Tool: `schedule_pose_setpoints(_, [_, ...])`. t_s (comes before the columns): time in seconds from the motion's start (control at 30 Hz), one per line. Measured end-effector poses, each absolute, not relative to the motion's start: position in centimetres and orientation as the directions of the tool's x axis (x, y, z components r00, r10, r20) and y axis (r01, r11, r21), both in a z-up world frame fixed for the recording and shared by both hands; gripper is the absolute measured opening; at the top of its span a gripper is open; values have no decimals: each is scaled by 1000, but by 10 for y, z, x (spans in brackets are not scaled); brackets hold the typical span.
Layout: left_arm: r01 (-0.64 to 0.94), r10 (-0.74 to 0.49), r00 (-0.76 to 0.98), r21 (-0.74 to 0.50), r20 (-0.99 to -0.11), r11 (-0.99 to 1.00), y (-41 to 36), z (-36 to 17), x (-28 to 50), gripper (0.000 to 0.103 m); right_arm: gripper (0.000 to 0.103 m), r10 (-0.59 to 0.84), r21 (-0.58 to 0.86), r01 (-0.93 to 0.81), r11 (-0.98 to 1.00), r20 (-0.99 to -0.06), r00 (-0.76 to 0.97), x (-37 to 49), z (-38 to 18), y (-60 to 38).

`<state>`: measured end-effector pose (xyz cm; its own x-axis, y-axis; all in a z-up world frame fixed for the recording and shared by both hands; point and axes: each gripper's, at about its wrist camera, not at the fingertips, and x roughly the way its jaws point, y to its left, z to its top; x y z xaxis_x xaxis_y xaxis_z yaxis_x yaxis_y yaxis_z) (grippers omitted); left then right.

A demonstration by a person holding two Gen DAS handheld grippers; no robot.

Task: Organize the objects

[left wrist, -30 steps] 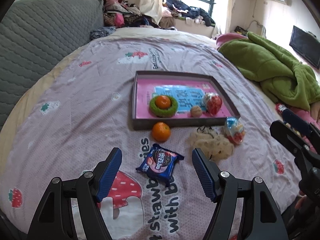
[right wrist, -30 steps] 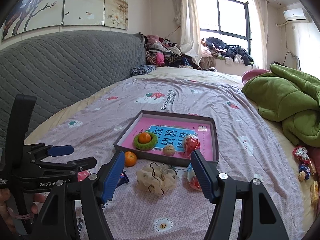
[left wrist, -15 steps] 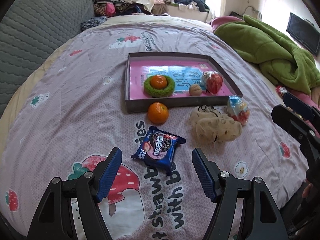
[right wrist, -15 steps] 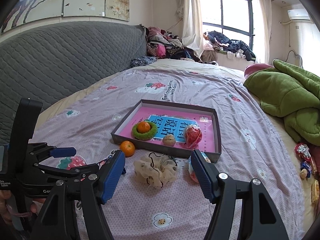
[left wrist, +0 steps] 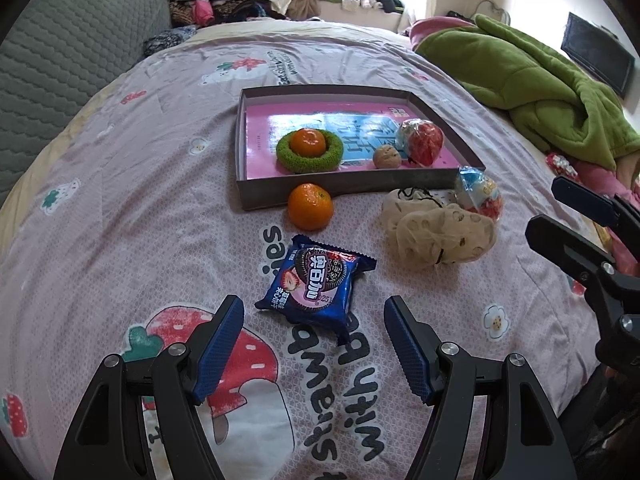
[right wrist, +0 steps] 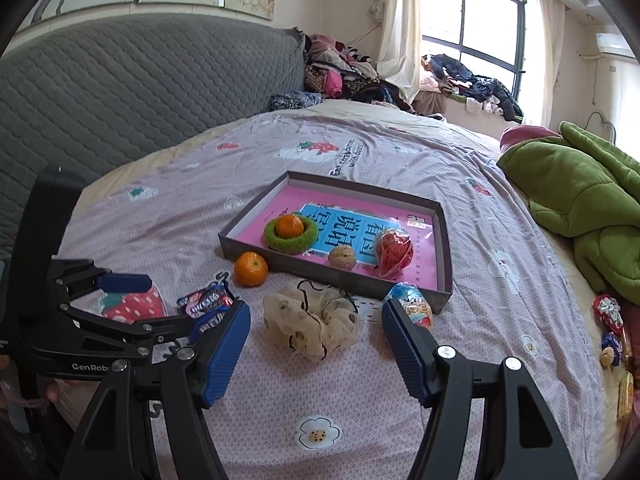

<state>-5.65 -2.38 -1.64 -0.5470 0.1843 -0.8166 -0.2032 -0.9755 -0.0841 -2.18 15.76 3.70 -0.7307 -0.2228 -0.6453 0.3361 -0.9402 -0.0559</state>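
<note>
We hold both grippers, the left gripper [left wrist: 310,344] and right gripper [right wrist: 316,342], spread apart and empty, near the tray [left wrist: 280,194], over a cookie packet [left wrist: 316,284] and scrunchie [right wrist: 316,322].

You see a green blanket [left wrist: 532,76] bunched at the bed's right side. A grey quilted headboard [right wrist: 132,92] stands left, clothes [right wrist: 340,68] heaped beyond it.
</note>
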Motion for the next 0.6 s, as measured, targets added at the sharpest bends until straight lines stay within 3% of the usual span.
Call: schedule_pose_setpoints(0.6, [-253,204,-534,-76,-820,-965,-21,-39,-64,74,68,-184,-121,367,-922,-698,-692,-35,6,155])
